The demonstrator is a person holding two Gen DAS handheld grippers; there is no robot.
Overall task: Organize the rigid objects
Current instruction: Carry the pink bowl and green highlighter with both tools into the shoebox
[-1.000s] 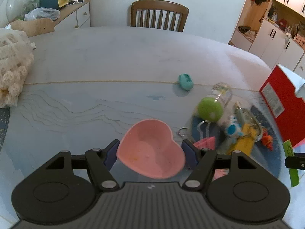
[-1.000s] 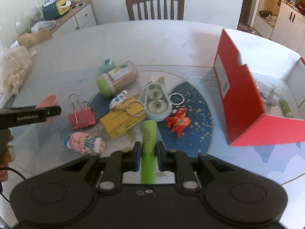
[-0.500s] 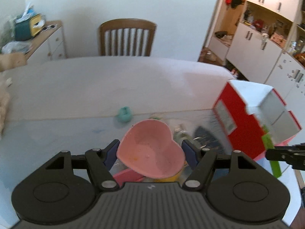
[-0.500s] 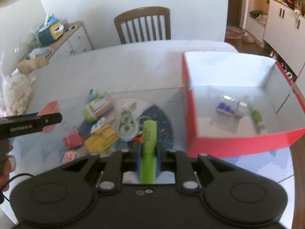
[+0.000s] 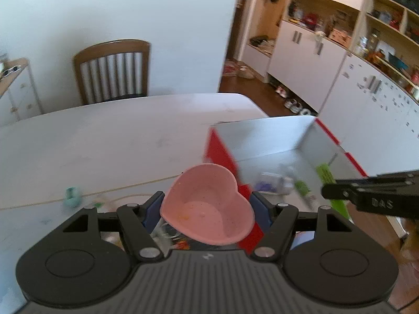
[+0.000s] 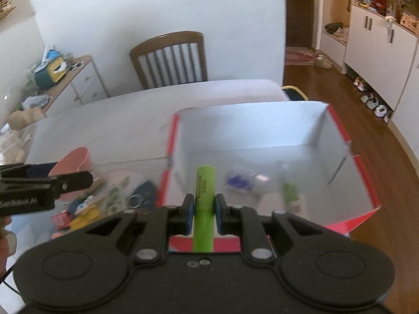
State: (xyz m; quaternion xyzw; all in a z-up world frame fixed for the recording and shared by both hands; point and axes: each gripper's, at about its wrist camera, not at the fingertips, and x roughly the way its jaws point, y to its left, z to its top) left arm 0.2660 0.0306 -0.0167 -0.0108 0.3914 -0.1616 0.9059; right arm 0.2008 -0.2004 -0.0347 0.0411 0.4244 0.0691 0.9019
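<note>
The white worktop (image 5: 110,136) carries everything here, with a wooden chair (image 6: 170,57) drawn up at its far edge. On its right side stands the red box (image 6: 362,167), open at the top and white inside, already holding a small blurred white-and-purple item (image 6: 241,183) and a green-and-white tube (image 6: 289,193) lying on its floor. To the left of the box, on the worktop, lies a jumble of small objects (image 6: 104,204) (too smeared to name singly), and farther off a little teal thing (image 5: 72,196) sits by itself. The left gripper (image 5: 207,204) has its jaws clamped on a pink heart-shaped bowl (image 5: 207,204), held in the air just beside the box's near left corner. The right gripper (image 6: 205,213) has its jaws pressed against a green highlighter (image 6: 205,196), which points forward over the box's near wall, its tip above the box interior.
</note>
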